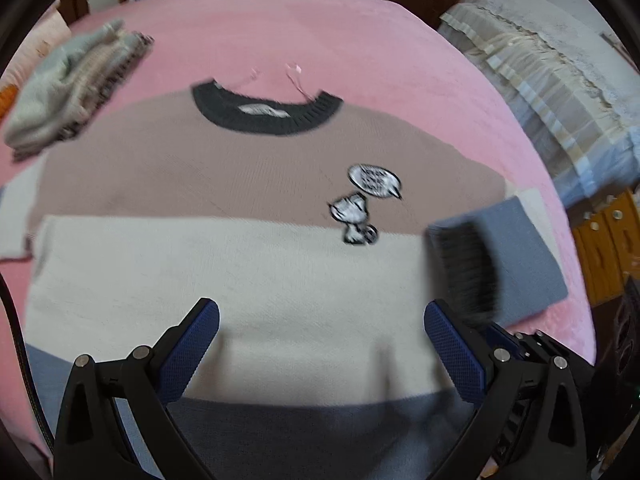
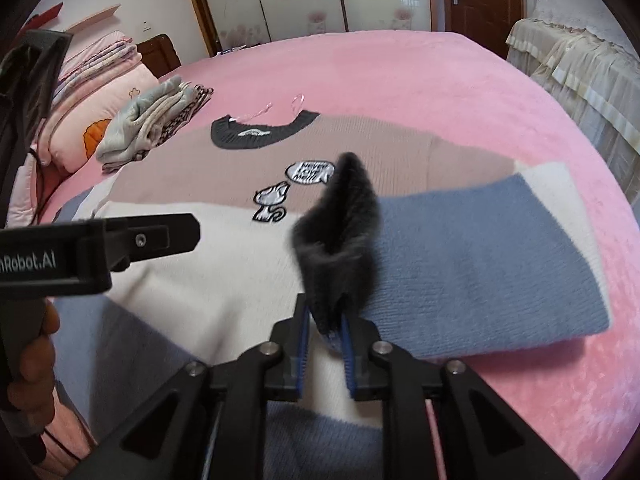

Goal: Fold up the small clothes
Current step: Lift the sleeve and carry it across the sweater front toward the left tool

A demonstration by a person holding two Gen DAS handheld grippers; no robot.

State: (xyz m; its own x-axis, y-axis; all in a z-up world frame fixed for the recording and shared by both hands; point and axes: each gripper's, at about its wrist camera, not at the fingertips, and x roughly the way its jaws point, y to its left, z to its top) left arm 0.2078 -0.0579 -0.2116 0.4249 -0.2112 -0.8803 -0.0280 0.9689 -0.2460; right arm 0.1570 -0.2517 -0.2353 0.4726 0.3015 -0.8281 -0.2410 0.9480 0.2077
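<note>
Fuzzy pink bedspread (image 2: 440, 92) bears a knit sweater (image 2: 224, 264), ribbed cuff (image 2: 344, 232) upright.

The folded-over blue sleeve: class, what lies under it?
The blue sleeve lies across the sweater, covering part of its cream band and pink chest; its far end rests on the pink bedspread. Whatever the sweater shows beneath it is hidden.

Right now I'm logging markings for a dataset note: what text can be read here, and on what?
"nRobot.AI", cut off at the frame edge: on the left gripper body.
"NEVER LOVE ME!!!", roughly, partly blurred: speech-bubble patch on the sweater.
Neck label inside the collar: too small to read.
</note>
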